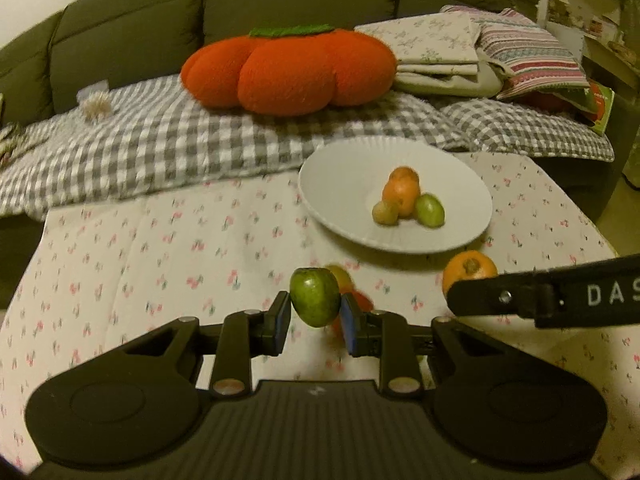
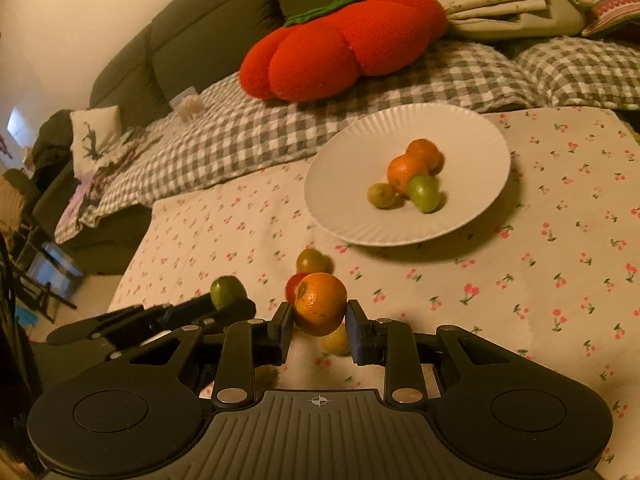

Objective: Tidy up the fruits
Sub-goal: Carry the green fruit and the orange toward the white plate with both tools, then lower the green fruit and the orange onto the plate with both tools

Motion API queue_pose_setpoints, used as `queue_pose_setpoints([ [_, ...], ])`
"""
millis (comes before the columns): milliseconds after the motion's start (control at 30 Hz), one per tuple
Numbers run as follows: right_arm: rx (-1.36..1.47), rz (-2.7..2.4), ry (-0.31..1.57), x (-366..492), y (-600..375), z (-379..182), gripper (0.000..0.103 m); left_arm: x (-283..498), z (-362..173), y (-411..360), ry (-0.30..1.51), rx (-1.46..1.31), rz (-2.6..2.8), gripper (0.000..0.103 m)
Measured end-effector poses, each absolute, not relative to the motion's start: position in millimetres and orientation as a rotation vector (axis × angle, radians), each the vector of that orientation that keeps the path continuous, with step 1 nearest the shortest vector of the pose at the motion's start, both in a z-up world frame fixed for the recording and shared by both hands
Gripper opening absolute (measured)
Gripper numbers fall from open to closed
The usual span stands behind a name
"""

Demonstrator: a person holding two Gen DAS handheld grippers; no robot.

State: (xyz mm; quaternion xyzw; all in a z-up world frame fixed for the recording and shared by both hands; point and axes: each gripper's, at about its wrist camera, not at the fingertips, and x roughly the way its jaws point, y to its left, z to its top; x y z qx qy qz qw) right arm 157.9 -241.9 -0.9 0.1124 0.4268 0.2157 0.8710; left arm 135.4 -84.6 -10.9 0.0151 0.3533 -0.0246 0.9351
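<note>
The left gripper (image 1: 315, 316) is closed on a green fruit (image 1: 315, 297), clear of the table (image 1: 120, 264). The right gripper (image 2: 320, 330) is clamped on an orange (image 2: 320, 303), also off the cloth. A white plate (image 2: 360, 152) sits near the table's far edge, beside the sofa (image 2: 192, 40), holding 2 oranges (image 2: 416, 160) and 2 green fruits (image 2: 424, 194) touching in a cluster. About 3 loose fruits (image 2: 314, 261) lie on the cloth near the grippers, on the plate's near side.
</note>
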Motion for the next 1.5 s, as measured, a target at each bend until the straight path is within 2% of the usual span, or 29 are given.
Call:
queue_pose_setpoints([
  [633,0.273,0.315,0.842,209,-281,-4,0.027,199,-22,-101,0.671,0.035,-0.208,0.025],
  [1167,0.199,0.348,0.803,231,-261,-29,0.027,226,-40,-109,0.672,0.079,-0.240,0.026],
  [1367,0.183,0.353,0.793,233,-259,-30,0.032,227,-40,-108,0.672,0.085,-0.242,0.026],
  [1400,0.186,0.349,0.790,232,-260,-29,0.035,226,-39,-108,0.673,0.085,-0.243,0.028],
  [1433,0.189,0.341,0.787,232,-261,-28,0.039,226,-39,-107,0.673,0.084,-0.247,0.035],
  [1500,0.202,0.339,0.780,232,-263,-26,0.042,224,-36,-107,0.666,0.081,-0.242,0.044],
])
